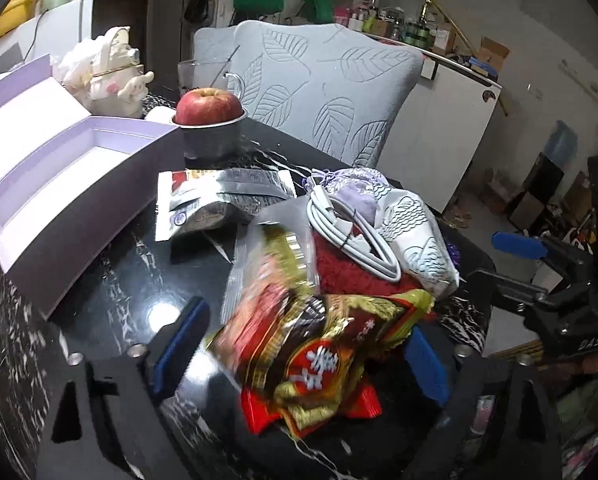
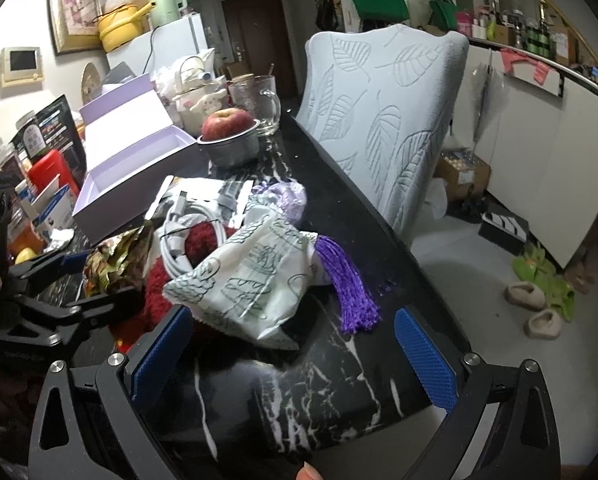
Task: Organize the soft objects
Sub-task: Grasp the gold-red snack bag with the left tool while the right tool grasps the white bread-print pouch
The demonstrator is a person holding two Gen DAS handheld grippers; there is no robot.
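A crinkly red-and-gold snack bag lies blurred between the fingers of my left gripper; a gap shows beside the left pad, so the jaws stand open around it. Behind it a pile holds a red fuzzy item, a coiled white cable, a white patterned pouch with a purple tassel, and a lilac sachet. My right gripper is open just short of the pouch, its blue pads wide apart over the black marble table.
An open lilac box sits to the left, with a silver packet beside it. An apple in a metal bowl and a glass mug stand farther back. A leaf-patterned chair lines the table's right edge.
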